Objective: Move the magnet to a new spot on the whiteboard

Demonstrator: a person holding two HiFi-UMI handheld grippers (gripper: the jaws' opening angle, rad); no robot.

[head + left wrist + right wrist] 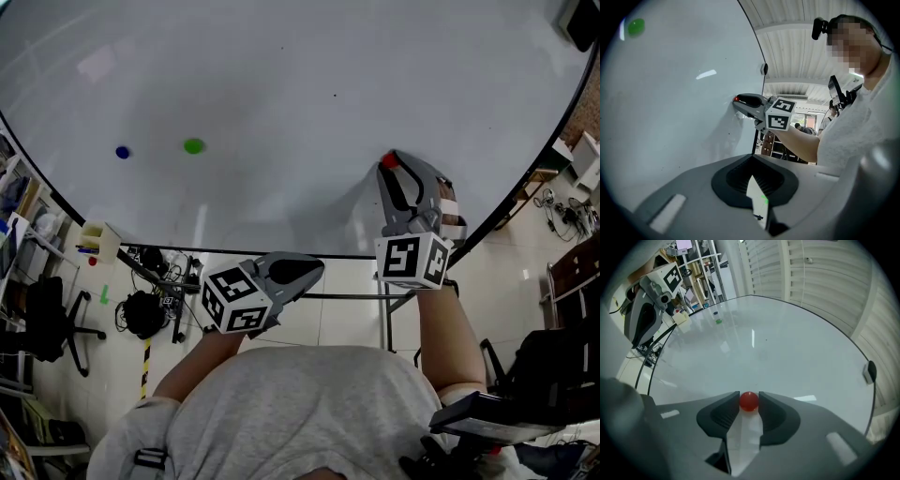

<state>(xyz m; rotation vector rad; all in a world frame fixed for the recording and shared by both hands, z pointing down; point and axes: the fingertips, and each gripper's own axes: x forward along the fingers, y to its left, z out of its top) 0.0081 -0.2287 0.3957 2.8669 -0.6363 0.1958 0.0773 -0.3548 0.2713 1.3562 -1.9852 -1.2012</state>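
Right gripper view — red magnet (749,401) on whiteboard (787,352), pinched at right gripper (749,398) tips

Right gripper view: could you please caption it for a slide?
Jaws of the right gripper closed on the red magnet against the whiteboard.

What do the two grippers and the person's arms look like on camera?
The left gripper and right gripper share smooth grey shells that taper to the tips, lined with black ribbed pads. Each carries a white cube printed with black square markers. The person wears a light grey short-sleeved shirt.
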